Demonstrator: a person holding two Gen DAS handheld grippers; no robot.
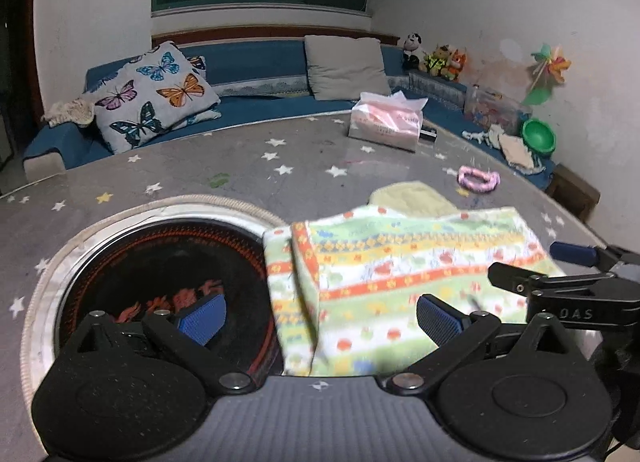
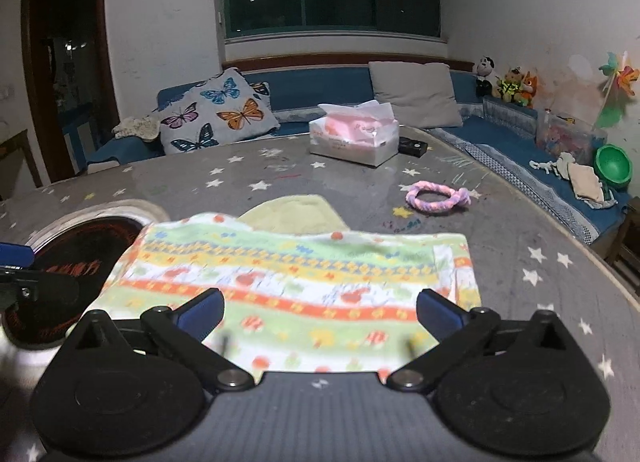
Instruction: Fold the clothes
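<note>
A folded garment (image 1: 400,274) (image 2: 296,282) with green, orange and yellow patterned stripes lies flat on the grey star-print table (image 1: 240,166) (image 2: 540,282). Its left edge hangs over a round black hotplate (image 1: 168,274) (image 2: 80,254) sunk in the table. A pale yellow-green part (image 1: 412,198) (image 2: 296,210) sticks out from under its far edge. My left gripper (image 1: 320,314) stands open above the garment's left end, nothing between its blue pads. My right gripper (image 2: 320,310) is open over the garment's near edge, holding nothing. The right gripper's fingers (image 1: 572,254) show at the right of the left wrist view.
A tissue box (image 1: 384,122) (image 2: 354,136) and a small black object (image 2: 412,147) sit at the table's far side. A pink braided ring (image 1: 478,179) (image 2: 436,198) lies right of the garment. A blue sofa (image 1: 260,62) with cushions, plush toys and a green bowl (image 2: 612,166) wraps behind.
</note>
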